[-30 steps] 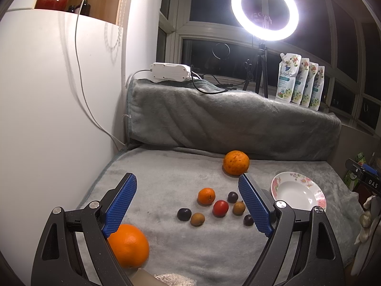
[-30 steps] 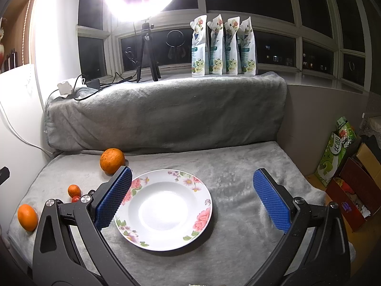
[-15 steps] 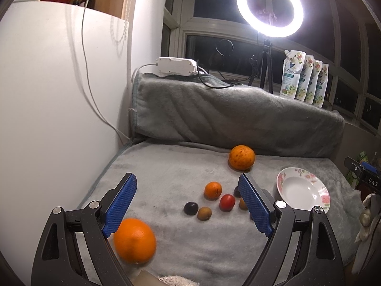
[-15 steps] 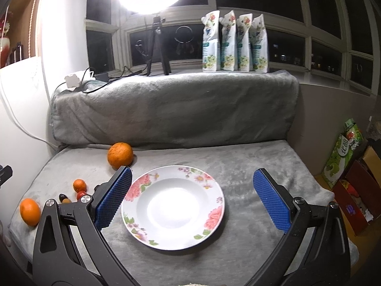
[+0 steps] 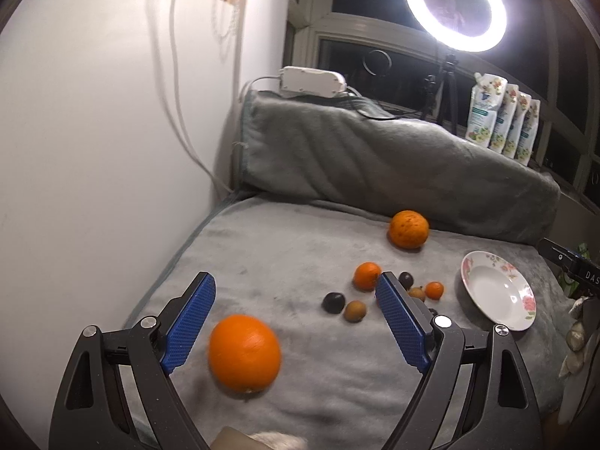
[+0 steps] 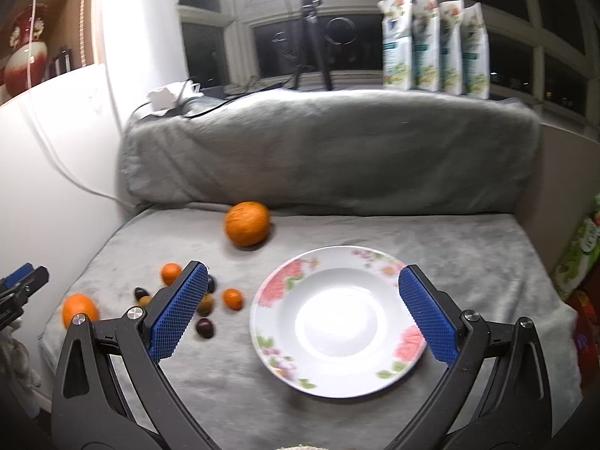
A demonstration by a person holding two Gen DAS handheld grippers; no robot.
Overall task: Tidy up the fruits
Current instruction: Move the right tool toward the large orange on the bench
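A large orange [image 5: 244, 352] lies on the grey blanket between the blue pads of my left gripper [image 5: 296, 309], which is open and not touching it. Farther off sit a rough-skinned orange [image 5: 408, 229], a small tangerine [image 5: 367, 275], and several small dark, brown and red-orange fruits [image 5: 333, 302]. In the right wrist view, my right gripper [image 6: 302, 303] hangs open over the empty floral plate [image 6: 339, 318]. The rough orange [image 6: 247, 223], the small fruits [image 6: 205, 328] and the near orange [image 6: 78, 309] lie to its left.
A white wall [image 5: 93, 150] borders the blanket on the left. A blanket-covered backrest [image 6: 330, 150] runs along the back with a power strip [image 5: 313, 81], a ring light [image 5: 455, 5] and several pouches [image 6: 435, 45] above it. Boxes [image 6: 579, 255] stand at the right.
My left gripper has swung left and closer, so the near orange now sits between its pads. My right gripper has moved nearer and lower over the plate. Both stayed open.
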